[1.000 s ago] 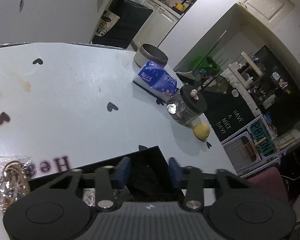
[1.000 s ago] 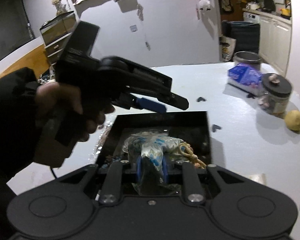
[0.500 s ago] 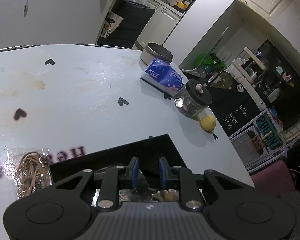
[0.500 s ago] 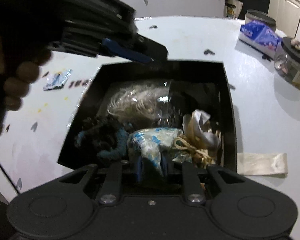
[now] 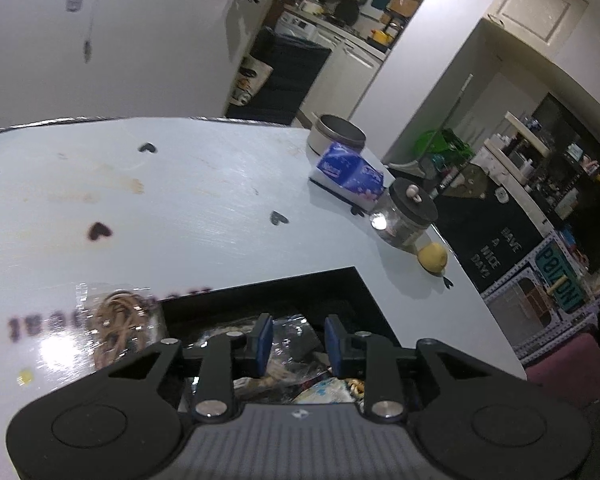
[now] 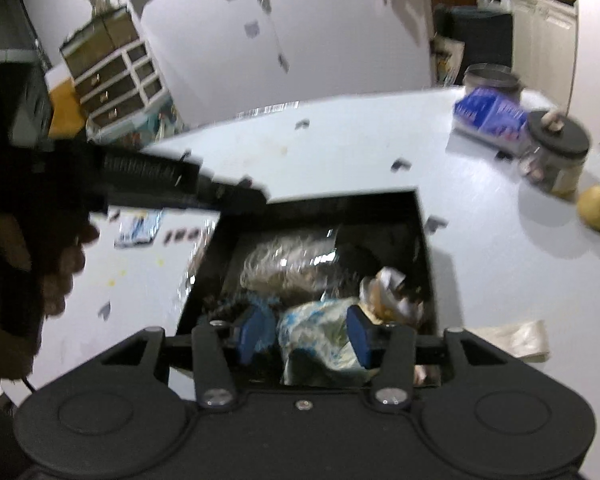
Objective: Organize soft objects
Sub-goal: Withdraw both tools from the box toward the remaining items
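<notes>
Both tongs hang over the black box [image 6: 420, 240] on the pale desk [image 5: 204, 208] — the right tongs [image 6: 304, 334] are spreading, their blue pads clear of the blue-and-white packet [image 6: 320, 332] that lies between them among the other soft bundles inside. The left tongs [image 5: 296, 344] are opening too, gripping nothing, while a clear bag of tan cord [image 5: 116, 320] lies on the desk just left of the box.

Bagged soft items [image 6: 320, 336] are packed in a box [image 6: 424, 248] on the table [image 6: 340, 152]; a jar [image 6: 556, 156] and lemon [image 6: 596, 207] are set to its right.
</notes>
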A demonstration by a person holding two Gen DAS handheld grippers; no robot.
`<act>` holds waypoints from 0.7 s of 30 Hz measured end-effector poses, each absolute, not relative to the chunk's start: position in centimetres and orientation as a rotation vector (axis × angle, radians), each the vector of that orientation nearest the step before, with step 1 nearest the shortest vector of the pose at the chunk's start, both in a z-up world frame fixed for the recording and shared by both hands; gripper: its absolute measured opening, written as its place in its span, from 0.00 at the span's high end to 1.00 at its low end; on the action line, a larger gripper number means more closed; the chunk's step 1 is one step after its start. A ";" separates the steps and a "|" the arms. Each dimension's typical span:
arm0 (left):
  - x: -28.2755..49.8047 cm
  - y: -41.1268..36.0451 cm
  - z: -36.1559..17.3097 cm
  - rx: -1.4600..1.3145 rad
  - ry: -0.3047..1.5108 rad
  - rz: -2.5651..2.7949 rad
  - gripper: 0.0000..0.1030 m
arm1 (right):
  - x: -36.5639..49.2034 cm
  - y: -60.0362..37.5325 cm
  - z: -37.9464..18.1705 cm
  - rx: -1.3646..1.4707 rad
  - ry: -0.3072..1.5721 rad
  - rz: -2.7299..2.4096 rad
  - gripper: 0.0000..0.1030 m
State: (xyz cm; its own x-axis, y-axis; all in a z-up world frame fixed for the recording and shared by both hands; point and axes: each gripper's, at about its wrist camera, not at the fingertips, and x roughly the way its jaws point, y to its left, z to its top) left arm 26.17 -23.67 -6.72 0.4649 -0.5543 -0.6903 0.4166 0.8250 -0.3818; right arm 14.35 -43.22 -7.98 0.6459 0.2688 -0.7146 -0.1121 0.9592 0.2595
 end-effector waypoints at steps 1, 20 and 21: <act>25.8 -23.4 -6.5 -0.167 0.901 -0.587 0.64 | 14.1 -43.4 -7.7 0.201 0.827 0.209 0.52; 17.9 -18.8 -5.6 -0.159 0.806 -0.347 0.00 | 10.8 -45.1 -6.5 0.159 0.693 0.072 0.16; 17.6 -18.7 -5.7 -0.159 0.803 -0.335 0.00 | 10.8 -45.0 -6.5 0.152 0.693 0.071 0.15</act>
State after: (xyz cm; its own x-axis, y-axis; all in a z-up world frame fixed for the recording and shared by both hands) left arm 17.57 -18.66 -5.72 0.6453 -0.3527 -0.6776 0.2332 0.9356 -0.2650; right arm 10.78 -45.04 -6.55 0.7677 0.1155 -0.6303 -0.0144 0.9865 0.1632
